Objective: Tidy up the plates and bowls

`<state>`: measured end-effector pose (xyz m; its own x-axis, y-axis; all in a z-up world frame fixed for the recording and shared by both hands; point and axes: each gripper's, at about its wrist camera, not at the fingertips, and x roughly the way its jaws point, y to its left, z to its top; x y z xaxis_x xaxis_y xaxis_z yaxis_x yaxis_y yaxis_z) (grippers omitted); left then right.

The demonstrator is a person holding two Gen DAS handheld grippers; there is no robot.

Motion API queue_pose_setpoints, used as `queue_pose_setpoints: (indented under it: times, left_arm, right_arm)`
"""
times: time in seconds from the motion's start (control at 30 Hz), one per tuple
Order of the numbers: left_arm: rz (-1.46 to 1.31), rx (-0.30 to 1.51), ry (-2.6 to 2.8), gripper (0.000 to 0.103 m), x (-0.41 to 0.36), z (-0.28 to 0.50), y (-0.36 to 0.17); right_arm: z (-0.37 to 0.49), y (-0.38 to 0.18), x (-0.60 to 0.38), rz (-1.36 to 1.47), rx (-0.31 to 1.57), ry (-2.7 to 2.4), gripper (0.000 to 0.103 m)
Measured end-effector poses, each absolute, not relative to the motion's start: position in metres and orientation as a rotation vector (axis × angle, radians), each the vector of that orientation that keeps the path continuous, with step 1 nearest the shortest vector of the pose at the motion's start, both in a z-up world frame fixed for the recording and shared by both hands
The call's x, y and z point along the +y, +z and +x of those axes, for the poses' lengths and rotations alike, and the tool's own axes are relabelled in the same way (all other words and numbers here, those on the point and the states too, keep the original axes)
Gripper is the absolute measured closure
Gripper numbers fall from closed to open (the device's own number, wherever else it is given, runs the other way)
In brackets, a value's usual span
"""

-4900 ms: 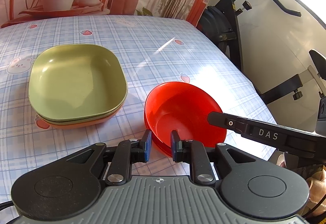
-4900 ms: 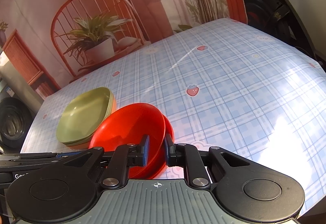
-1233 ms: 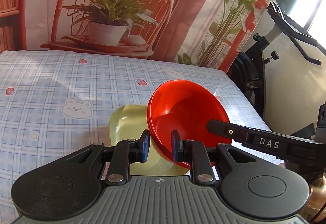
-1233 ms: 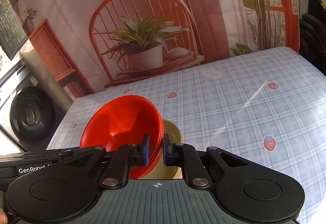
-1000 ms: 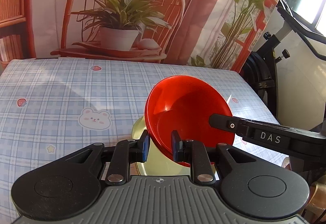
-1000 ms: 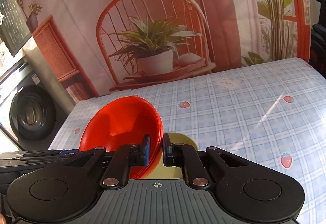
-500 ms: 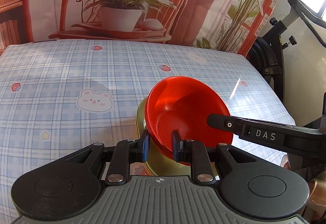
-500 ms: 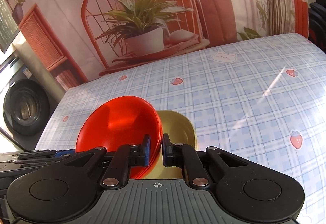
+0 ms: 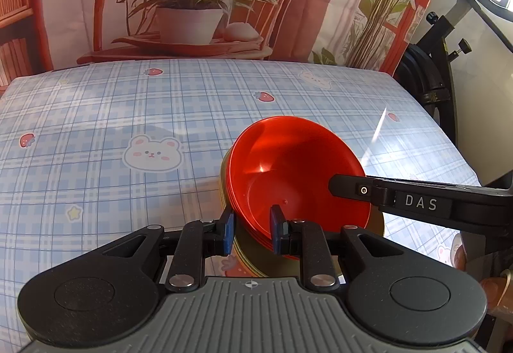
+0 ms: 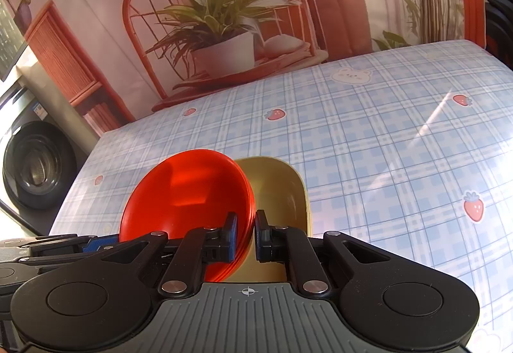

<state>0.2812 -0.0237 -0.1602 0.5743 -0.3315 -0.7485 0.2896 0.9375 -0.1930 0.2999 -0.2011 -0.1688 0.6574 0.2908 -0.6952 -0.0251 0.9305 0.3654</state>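
The left gripper (image 9: 249, 232) pinches the near rim of the stacked red bowls (image 9: 298, 173), which sit over the green plates (image 10: 282, 189) on the plaid tablecloth (image 9: 128, 115); the right gripper (image 10: 245, 236) clamps the bowls' opposite rim, fingers narrow.

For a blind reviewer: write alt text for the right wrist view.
The right gripper is shut on the rim of the red bowls, a nested stack held tilted over a green plate. The plate lies on a blue plaid tablecloth printed with strawberries and bears, and the left gripper shows at the lower left edge.
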Motion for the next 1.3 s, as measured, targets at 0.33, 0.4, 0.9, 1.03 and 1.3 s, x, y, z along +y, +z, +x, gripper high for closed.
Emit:
queue_pose_setpoints:
  times: [0.33,0.4,0.9,1.03,1.3]
  left_arm:
    - [-0.052,0.890,-0.358,0.080,-0.023,0.282,-0.161]
    - [-0.045,0.891,-0.346,0.079,-0.024,0.283,-0.161]
    - [-0.012,0.813,-0.283,0.063,-0.025,0.272,-0.136]
    - [0.007,0.771,-0.265,0.053,-0.026,0.263,-0.122]
    - [0.046,0.666,-0.213,0.037,-0.021,0.240,-0.089]
  right_arm:
    - [0.301,-0.169,-0.202,0.353,0.842,0.183,0.093]
    - [0.301,-0.168,-0.202,0.351,0.841,0.184,0.092]
    - [0.288,-0.132,-0.210,0.271,0.752,0.112,0.071]
    - [0.280,-0.116,-0.207,0.235,0.707,0.112,0.063]
    - [0.265,-0.087,-0.210,0.213,0.639,0.101,0.048]
